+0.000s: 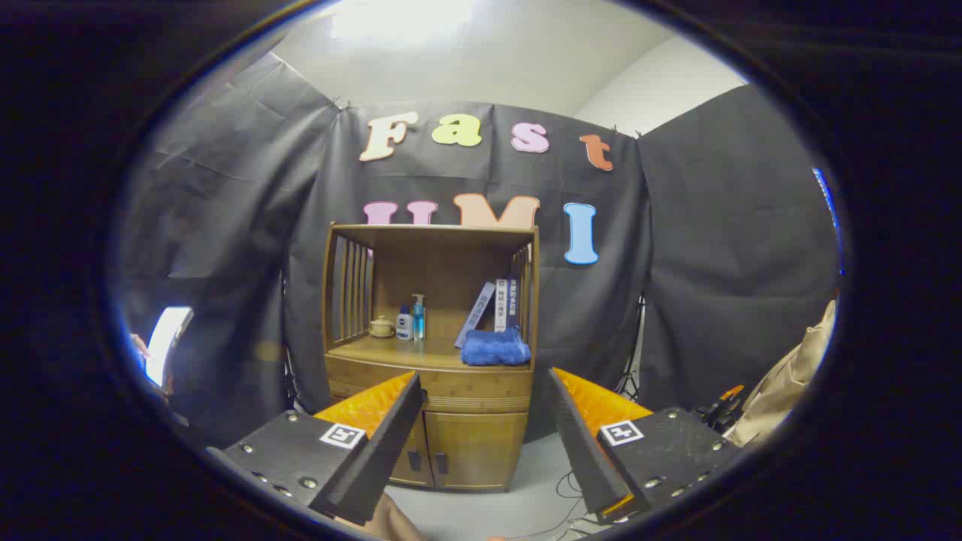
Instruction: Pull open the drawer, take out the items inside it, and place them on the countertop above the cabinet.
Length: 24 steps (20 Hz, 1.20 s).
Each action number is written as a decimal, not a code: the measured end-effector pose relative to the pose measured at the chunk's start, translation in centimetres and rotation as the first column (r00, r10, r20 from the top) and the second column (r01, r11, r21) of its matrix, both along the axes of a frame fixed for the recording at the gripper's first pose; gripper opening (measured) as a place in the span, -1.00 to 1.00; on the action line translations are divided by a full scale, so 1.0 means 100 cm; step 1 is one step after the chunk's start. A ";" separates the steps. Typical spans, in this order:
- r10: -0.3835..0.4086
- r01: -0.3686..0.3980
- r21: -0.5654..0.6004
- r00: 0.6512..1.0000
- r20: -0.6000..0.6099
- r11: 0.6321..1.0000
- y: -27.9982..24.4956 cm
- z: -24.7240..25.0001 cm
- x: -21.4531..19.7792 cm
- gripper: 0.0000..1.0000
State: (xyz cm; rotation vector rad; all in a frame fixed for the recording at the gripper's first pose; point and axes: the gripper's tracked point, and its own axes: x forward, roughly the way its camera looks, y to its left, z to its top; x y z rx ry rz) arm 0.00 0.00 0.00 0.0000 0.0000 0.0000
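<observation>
Cabinet [432,361]: stood against the booth wall, well beyond the gripper [485,376], whose fingers are spread apart with nothing between them.
Countertop [391,353]: set above the drawer [458,387], under an open shelf space.
Drawer: seen closed, above two doors [443,451].
Left on countertop: a small pot [381,327], then two bottles [412,319] side by side.
Right on countertop: a folded towel [494,349], with books [496,304] leaned behind it.
Floor [518,481]: cables [567,488] laid right of the cabinet.
</observation>
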 end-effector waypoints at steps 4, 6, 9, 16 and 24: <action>0.011 -0.011 0.002 1.000 -0.008 1.000 0.004 -0.004 0.002 0.96; 0.012 -0.012 0.005 1.000 -0.010 1.000 0.004 -0.004 0.002 0.96; 0.015 -0.015 0.010 1.000 -0.012 1.000 0.005 -0.006 0.003 0.96; 0.031 -0.031 0.001 0.999 -0.036 1.000 0.015 -0.018 0.010 0.96; 0.127 -0.127 0.014 0.991 -0.033 0.992 0.067 -0.033 0.063 0.96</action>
